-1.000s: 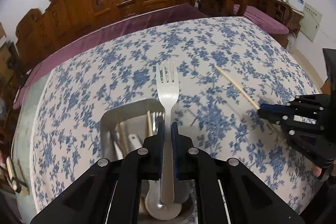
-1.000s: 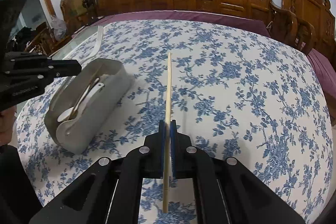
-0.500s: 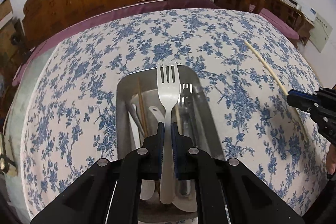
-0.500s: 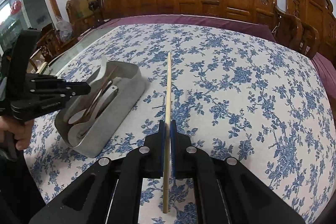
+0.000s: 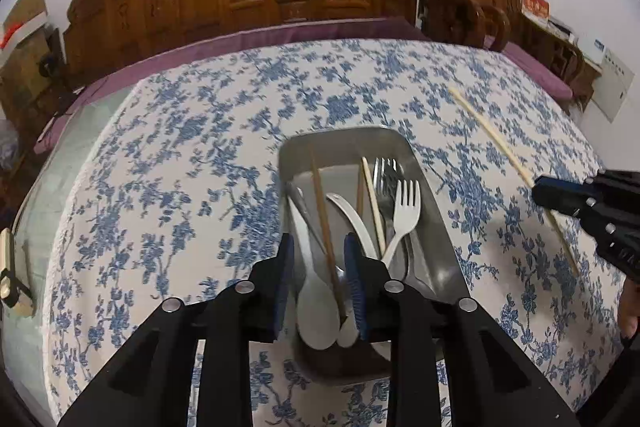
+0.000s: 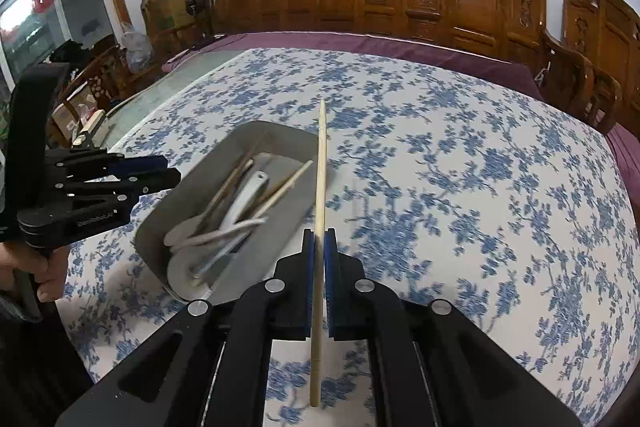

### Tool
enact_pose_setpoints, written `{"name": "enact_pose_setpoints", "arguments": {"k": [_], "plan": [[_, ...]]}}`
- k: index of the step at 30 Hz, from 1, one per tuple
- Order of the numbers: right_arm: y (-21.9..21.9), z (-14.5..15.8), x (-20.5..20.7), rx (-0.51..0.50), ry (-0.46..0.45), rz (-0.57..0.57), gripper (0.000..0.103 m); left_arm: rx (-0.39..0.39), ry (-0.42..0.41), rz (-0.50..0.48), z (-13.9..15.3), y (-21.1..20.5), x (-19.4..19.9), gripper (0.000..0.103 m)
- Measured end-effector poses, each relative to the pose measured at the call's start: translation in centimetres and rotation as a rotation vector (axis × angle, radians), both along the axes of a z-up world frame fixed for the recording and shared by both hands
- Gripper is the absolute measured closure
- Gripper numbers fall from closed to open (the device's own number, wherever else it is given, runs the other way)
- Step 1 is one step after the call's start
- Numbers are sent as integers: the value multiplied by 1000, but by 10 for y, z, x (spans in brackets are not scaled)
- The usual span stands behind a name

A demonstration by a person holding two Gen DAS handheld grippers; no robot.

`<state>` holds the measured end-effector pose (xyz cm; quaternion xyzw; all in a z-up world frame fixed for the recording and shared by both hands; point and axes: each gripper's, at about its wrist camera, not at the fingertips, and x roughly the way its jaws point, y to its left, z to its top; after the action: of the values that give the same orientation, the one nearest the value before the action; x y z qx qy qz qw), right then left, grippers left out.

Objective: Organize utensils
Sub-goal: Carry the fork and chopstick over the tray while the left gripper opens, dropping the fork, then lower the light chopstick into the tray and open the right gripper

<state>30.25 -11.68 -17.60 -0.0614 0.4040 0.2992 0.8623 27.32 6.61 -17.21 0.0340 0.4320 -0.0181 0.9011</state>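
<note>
Since the earlier frame the white fork (image 5: 404, 215) has dropped from the left gripper (image 5: 318, 267) into the metal tray (image 5: 436, 211); its jaws are opening, nothing gripped. Right gripper (image 6: 319, 251) pinches the chopstick (image 6: 320, 187) (long overhang) just beside the tray – it could pivot, or snag the rim

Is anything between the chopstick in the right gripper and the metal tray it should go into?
Nothing visible blocks it. The right gripper is shut on the chopstick, just beside the open-topped metal tray. The left gripper, its jaws opening and empty, is over the tray's near end, so that end is crowded.
</note>
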Motion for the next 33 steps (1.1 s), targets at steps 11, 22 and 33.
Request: {"name": "enact_pose_setpoints", "arguments": {"k": [11,22,33], "plan": [[47,-1,1,21,20,11,97,-24,-53,50,5,33,-2,72],[93,-12,10,26,35,12,97,-57,-84,81,13,54,0,64],[112,-38,18,32,60,-26,97,-66,-128,115,22,68,0,23]]}}
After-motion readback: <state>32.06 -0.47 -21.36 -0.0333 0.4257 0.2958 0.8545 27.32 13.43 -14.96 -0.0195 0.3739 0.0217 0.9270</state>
